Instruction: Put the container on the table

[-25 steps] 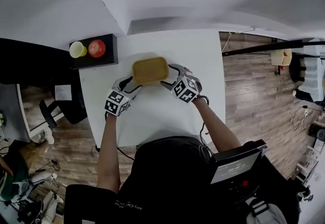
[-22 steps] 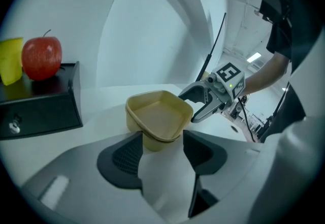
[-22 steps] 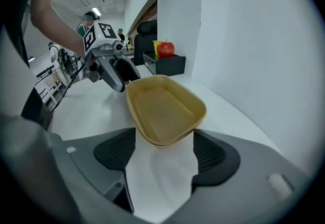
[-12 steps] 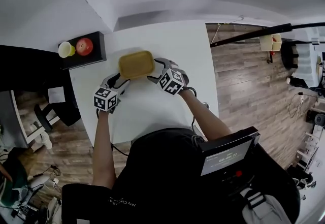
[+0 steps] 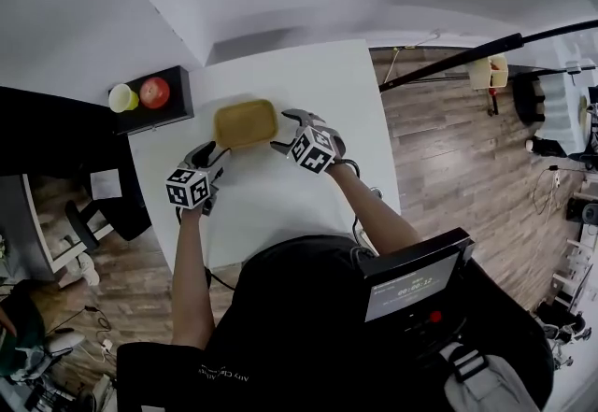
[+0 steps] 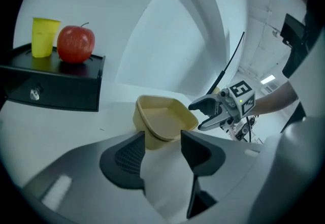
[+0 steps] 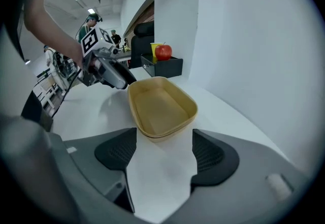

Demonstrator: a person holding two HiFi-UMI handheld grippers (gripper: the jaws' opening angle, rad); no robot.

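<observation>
A shallow tan container (image 5: 246, 123) rests flat and empty on the white table (image 5: 280, 205). My left gripper (image 5: 213, 161) stands a little back from the container's near left corner. In the left gripper view the container (image 6: 162, 119) lies just beyond my left gripper (image 6: 162, 141), whose jaws have just been closing slightly with nothing between them; they are still wide apart. My right gripper (image 5: 280, 137) is at the container's right end, open. In the right gripper view the container (image 7: 161, 106) sits ahead of my right gripper (image 7: 165, 147), not between its pads.
A black box (image 5: 159, 111) at the table's far left corner carries a red apple (image 5: 154, 92) and a yellow cup (image 5: 122, 98). White walls stand behind the table. A black chair (image 5: 103, 209) is off the table's left edge, over wooden floor.
Both grippers flanked the container closely a second ago. The left gripper has since drawn back from it toward me and rolled; the right gripper stays by the right end.
</observation>
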